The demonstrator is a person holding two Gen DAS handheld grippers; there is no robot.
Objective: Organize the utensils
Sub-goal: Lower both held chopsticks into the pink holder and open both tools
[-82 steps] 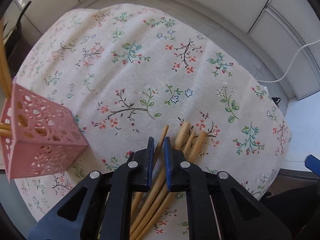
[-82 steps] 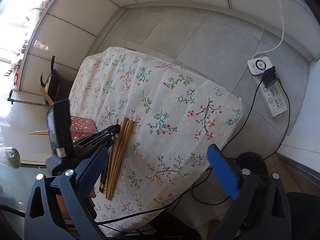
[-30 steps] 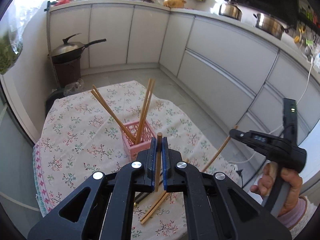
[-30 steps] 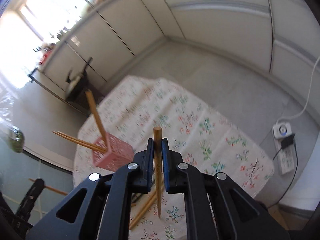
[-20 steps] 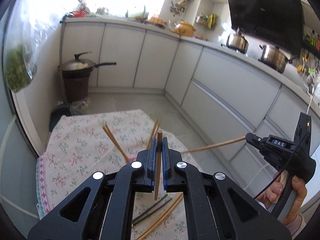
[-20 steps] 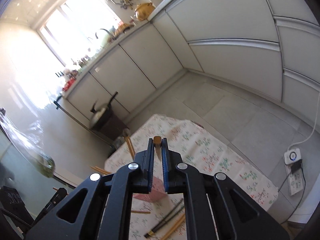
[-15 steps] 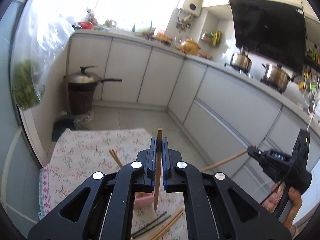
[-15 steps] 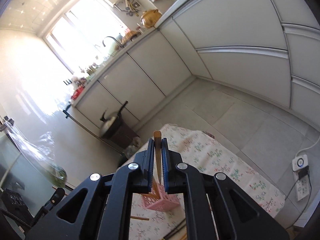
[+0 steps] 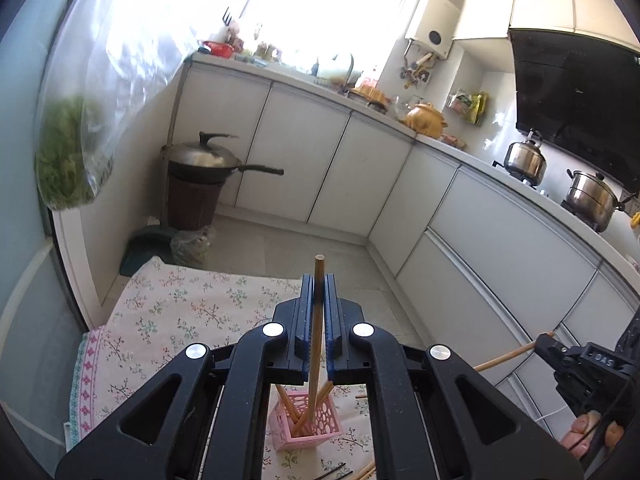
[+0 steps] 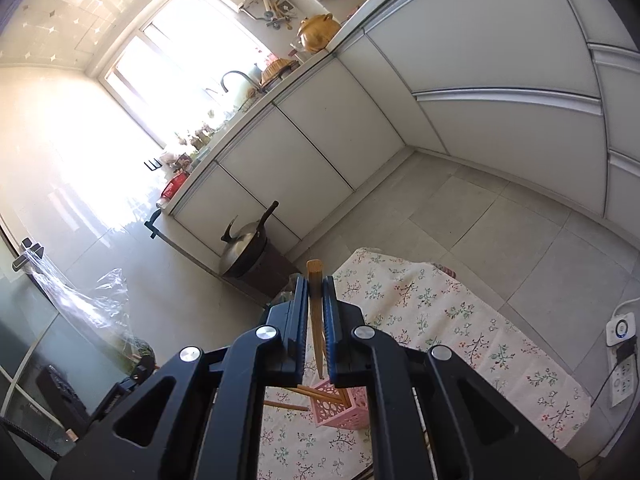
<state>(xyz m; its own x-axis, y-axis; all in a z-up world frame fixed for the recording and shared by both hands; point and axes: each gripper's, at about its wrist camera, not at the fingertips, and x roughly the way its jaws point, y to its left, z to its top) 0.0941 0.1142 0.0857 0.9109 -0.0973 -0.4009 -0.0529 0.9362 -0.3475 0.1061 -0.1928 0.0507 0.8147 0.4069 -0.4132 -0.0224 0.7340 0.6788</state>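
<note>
Both the left hand-held gripper [image 9: 316,296] and right hand-held gripper [image 10: 316,300], each clamped tight on one upright chopstick [image 9: 318,320], hover above the pink holder [image 9: 308,420] on the desk [image 9: 168,312], where a tilted drop could miss or tip it.

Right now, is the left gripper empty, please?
No, the left gripper is shut on a wooden chopstick held upright above the pink basket.
</note>
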